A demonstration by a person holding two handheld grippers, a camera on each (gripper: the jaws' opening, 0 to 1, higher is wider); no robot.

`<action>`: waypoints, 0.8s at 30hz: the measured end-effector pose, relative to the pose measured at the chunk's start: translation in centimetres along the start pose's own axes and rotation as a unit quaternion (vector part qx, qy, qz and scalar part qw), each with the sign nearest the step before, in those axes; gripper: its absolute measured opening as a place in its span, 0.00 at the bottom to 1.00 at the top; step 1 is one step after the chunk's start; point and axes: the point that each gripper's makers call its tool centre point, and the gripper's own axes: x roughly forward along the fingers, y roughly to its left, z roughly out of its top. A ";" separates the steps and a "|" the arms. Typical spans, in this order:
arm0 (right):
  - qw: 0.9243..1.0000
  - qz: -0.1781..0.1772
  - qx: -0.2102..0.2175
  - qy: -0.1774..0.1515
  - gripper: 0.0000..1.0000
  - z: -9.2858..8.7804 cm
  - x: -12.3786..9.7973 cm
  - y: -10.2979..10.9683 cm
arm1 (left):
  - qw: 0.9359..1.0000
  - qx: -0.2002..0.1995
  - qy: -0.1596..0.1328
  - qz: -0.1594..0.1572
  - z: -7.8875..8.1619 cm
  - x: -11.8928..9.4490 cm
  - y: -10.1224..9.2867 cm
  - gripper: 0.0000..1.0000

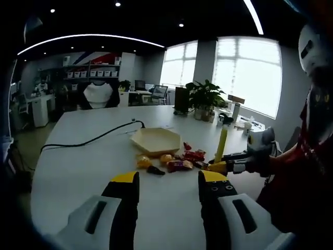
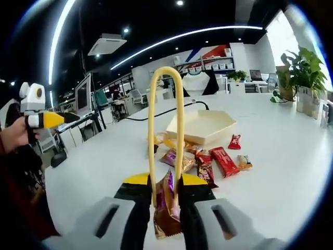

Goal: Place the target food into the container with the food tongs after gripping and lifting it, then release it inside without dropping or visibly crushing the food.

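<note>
While our right gripper (image 2: 165, 191) clamps the yellow food tongs (image 2: 165, 130), a purple-wrapped snack (image 2: 167, 208) sits pinched between the tong tips at our jaws. Our left gripper (image 1: 169, 179) hovers with jaws wide and empty. Beyond lie scattered wrapped snacks (image 2: 208, 159), then the cream hexagonal container (image 2: 200, 126) on the white table (image 2: 276, 156).

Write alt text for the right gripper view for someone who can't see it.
The right gripper holds yellow food tongs upright, with a purple-wrapped snack pinched between the tong tips. Beyond, on a white table, wrapped snacks lie scattered beside an empty cream hexagonal container.
</note>
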 end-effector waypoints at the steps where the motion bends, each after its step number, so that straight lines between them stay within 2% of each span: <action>1: 1.000 0.001 0.002 -0.003 0.16 0.3 -0.1 -0.1 | 1.000 0.000 0.000 0.000 -0.1 0.0 0.0 0.48; 14: 1.000 0.001 -0.001 -0.024 0.16 4.1 -0.3 -1.8 | 1.000 0.007 0.004 0.012 -0.6 -0.5 0.1 0.47; 18: 0.999 0.005 -0.015 -0.043 0.16 6.0 -0.4 -1.7 | 1.000 0.002 -0.007 0.024 -0.2 -1.1 0.7 0.47; 24: 0.998 0.006 -0.016 -0.053 0.16 7.8 0.6 -2.3 | 0.999 -0.005 -0.011 0.034 -0.7 -1.6 0.9 0.47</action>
